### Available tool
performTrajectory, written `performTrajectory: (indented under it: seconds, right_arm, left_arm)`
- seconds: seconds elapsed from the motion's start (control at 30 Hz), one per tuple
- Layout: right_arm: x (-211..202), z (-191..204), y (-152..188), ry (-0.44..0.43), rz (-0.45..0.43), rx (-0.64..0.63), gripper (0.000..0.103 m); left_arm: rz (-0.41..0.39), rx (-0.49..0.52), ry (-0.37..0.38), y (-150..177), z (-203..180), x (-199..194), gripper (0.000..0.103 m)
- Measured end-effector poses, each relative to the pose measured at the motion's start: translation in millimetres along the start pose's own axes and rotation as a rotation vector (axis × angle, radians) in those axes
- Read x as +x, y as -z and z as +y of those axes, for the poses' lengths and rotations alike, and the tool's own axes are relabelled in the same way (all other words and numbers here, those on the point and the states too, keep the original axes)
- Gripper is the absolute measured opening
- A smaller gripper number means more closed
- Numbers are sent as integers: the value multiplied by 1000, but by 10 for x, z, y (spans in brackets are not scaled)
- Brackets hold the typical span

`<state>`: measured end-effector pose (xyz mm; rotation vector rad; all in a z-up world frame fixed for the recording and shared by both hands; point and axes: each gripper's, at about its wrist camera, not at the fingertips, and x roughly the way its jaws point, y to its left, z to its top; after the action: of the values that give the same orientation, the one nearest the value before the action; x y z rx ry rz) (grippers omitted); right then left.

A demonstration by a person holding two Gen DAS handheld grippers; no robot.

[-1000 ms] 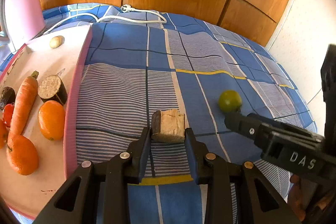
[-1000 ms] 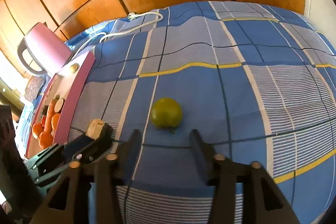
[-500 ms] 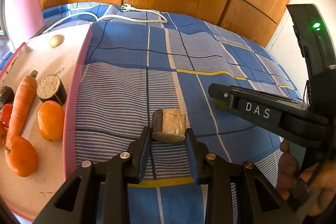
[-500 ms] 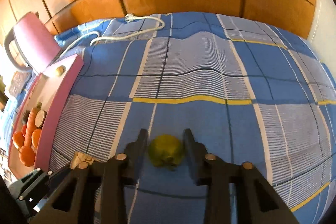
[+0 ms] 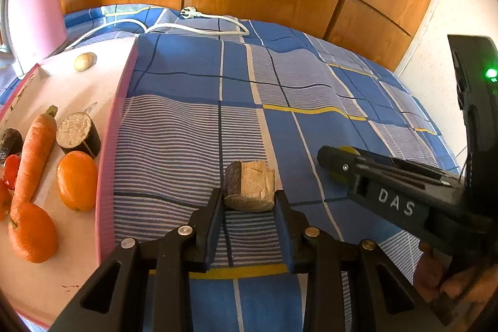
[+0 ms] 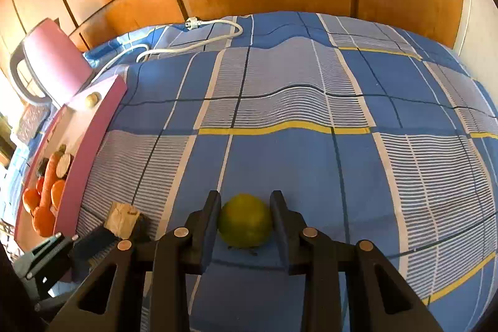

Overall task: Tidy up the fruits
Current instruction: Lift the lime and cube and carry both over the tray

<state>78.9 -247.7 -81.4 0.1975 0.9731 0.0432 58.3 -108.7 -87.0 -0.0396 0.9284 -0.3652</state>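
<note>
My left gripper (image 5: 249,199) is shut on a cut eggplant piece (image 5: 250,186) with a dark skin and pale flesh, just above the blue checked bedspread (image 5: 193,126). My right gripper (image 6: 246,207) is shut on a green round fruit (image 6: 244,221) resting on the bedspread (image 6: 295,164). In the left wrist view the right gripper's body (image 5: 395,192) hides most of that fruit (image 5: 342,150). The left gripper with the eggplant piece (image 6: 123,220) shows at lower left in the right wrist view.
A pink tray (image 5: 107,164) at left holds several oranges (image 5: 76,179), a carrot (image 5: 34,164), another eggplant piece (image 5: 77,136), a red tomato (image 5: 11,170) and a small potato (image 5: 84,61). A white power cable (image 5: 199,22) lies at the far edge by wooden wardrobe doors. A pink chair back (image 6: 49,64) stands behind the tray.
My right gripper moved forward around the green fruit and closed on it. My left gripper kept holding the eggplant piece in place.
</note>
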Motion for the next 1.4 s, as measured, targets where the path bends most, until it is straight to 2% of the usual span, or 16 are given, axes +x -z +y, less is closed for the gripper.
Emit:
performTrajectory:
  seconds: [0.17, 0.3, 0.67, 1.4]
  right_arm:
    - [-50, -39, 58, -34, 19, 27, 33]
    - [-96, -26, 113, -30, 17, 27, 33]
    - [-154, 158, 201, -63, 27, -3, 32]
    - [-258, 516, 98, -135, 5, -58, 32]
  left_arm:
    - [-1, -5, -16, 1, 18, -44, 32]
    - [-9, -11, -26, 6, 46, -108, 32]
    - [-67, -3, -34, -11, 60, -334, 32]
    - [-126, -68, -63, -67, 326, -670, 32]
